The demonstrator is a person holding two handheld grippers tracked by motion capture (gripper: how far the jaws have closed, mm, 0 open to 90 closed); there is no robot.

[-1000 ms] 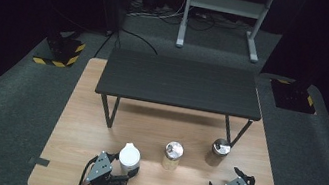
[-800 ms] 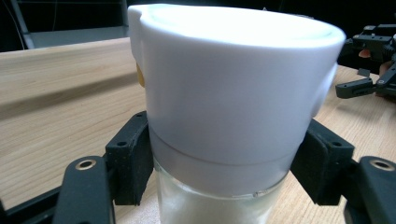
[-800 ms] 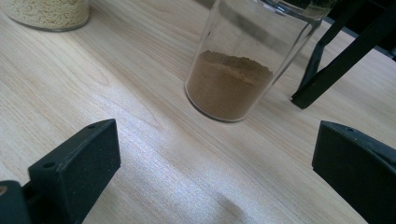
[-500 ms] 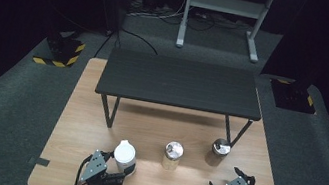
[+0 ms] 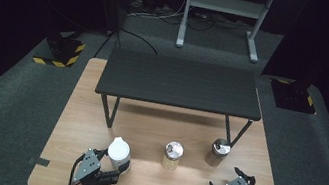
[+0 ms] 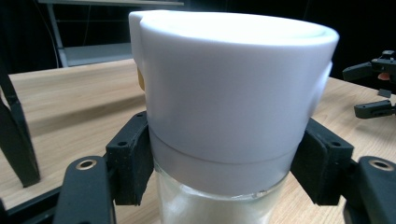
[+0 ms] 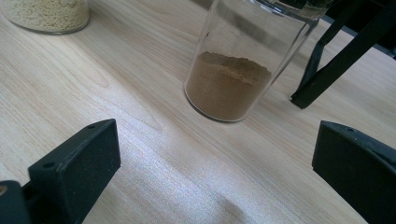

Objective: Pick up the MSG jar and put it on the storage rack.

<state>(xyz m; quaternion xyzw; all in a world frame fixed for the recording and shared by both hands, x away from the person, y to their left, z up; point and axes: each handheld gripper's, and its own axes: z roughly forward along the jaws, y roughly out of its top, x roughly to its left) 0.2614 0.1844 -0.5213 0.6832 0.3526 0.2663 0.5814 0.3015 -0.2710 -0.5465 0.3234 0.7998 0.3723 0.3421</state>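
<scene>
Your left gripper is clamped on the white-capped jar at lower left of the bench, right gripper wide open and idle: lift straight up next, I'd say.

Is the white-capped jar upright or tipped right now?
Upright: the white-capped jar stands with its cap on top, left claw clamped below the cap.

The jar is clear glass under a smooth matt white plastic lid (the table is pale wood grain).
</scene>
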